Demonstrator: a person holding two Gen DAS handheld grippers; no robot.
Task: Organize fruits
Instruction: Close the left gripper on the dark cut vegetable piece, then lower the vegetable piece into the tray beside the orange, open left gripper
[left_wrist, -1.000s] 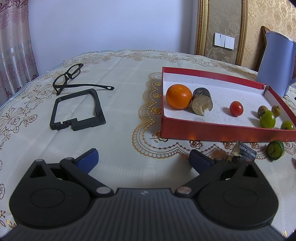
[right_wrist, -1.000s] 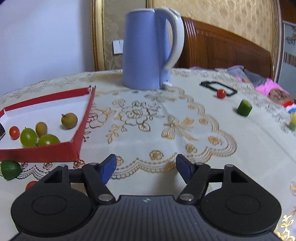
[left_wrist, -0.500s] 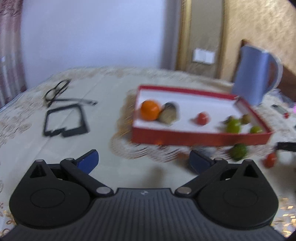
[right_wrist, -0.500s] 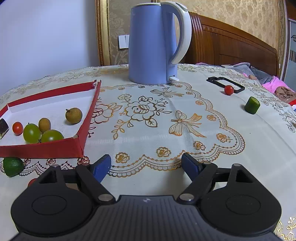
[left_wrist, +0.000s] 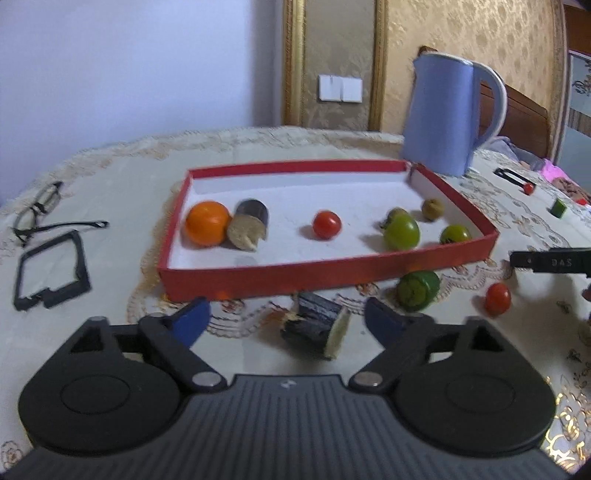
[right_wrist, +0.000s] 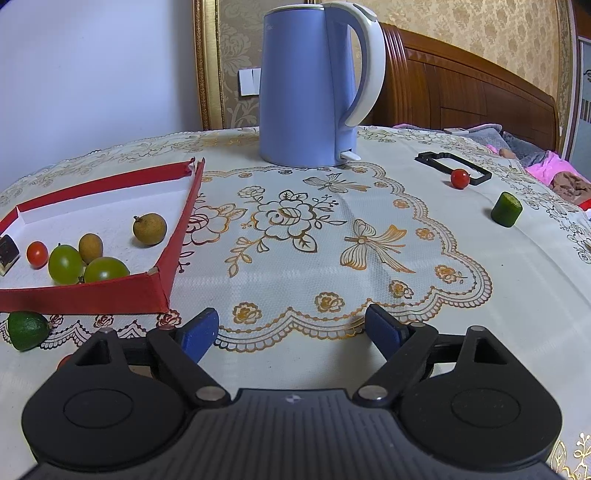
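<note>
A red box (left_wrist: 325, 271) holds an orange (left_wrist: 206, 222), a dark eggplant piece (left_wrist: 248, 225), a cherry tomato (left_wrist: 326, 224), green fruits (left_wrist: 402, 231) and small brown fruits (left_wrist: 433, 208). My left gripper (left_wrist: 286, 320) is open, with a dark eggplant piece (left_wrist: 316, 325) lying on the cloth between its fingers. A lime (left_wrist: 418, 288) and a cherry tomato (left_wrist: 497, 298) lie in front of the box. My right gripper (right_wrist: 291, 330) is open and empty over the cloth, right of the box (right_wrist: 162, 273). A cherry tomato (right_wrist: 460, 178) and a cucumber piece (right_wrist: 506, 208) lie far right.
A blue kettle (right_wrist: 314, 85) stands behind the box's right corner. Glasses (left_wrist: 40, 210) and a black frame (left_wrist: 51, 271) lie at the left. Another black frame (right_wrist: 452, 166) lies at the far right. The right gripper's finger (left_wrist: 550, 261) shows at the left view's right edge.
My left gripper has swung right and pulled back, so the eggplant piece now lies between its fingers. My right gripper has risen slightly and opened wider.
</note>
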